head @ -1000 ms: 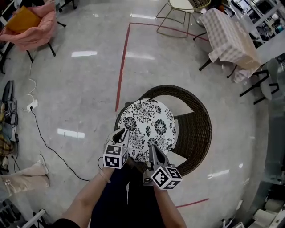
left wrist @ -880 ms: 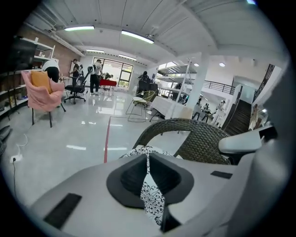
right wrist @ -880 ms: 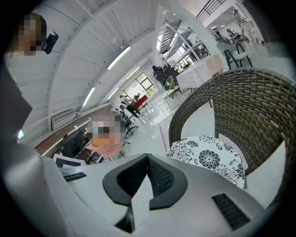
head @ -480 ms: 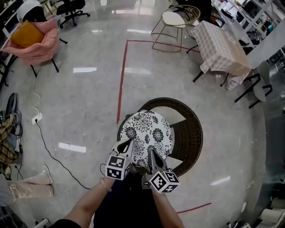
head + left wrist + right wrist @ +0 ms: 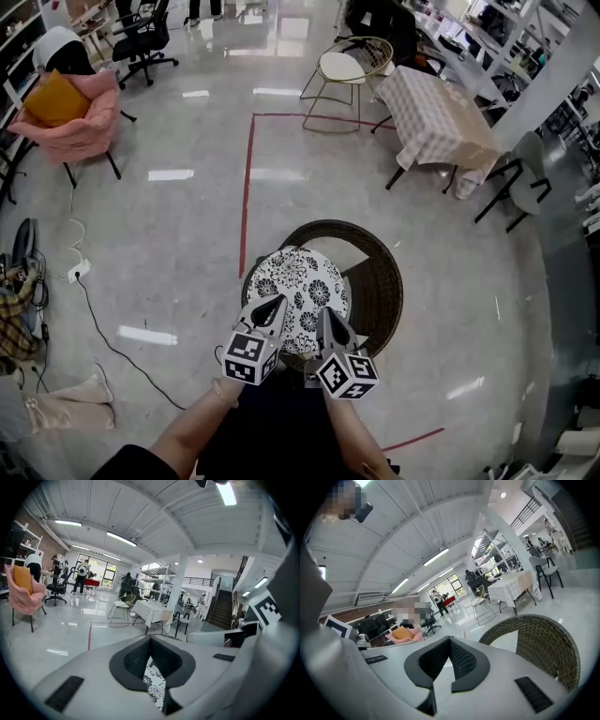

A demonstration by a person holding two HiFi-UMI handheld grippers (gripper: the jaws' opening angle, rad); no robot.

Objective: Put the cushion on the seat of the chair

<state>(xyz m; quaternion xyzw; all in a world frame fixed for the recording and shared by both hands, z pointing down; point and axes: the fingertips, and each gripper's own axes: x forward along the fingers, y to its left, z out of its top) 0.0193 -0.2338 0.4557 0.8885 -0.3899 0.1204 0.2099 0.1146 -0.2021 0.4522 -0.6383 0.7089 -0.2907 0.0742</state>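
Observation:
The round black-and-white flowered cushion [image 5: 298, 292] lies flat on the seat of the brown wicker chair [image 5: 382, 281]. Both grippers hover above its near edge, side by side. My left gripper [image 5: 275, 306] is shut with nothing held. In the left gripper view [image 5: 150, 641] its pads meet, and a strip of the cushion [image 5: 155, 687] shows through the gap beneath them. My right gripper [image 5: 326, 316] is also shut and holds nothing. In the right gripper view [image 5: 450, 641] it points past the chair's curved back [image 5: 536, 641].
A red tape line [image 5: 246, 197] runs along the glossy floor beyond the chair. A table with a checked cloth [image 5: 436, 117] and a wire chair [image 5: 342, 66] stand far right. At far left are a pink armchair [image 5: 80, 127] and a floor cable [image 5: 103, 314].
Both grippers have lifted up and away from the cushion's near edge. The cushion has stayed on the seat, and more of the room is in sight.

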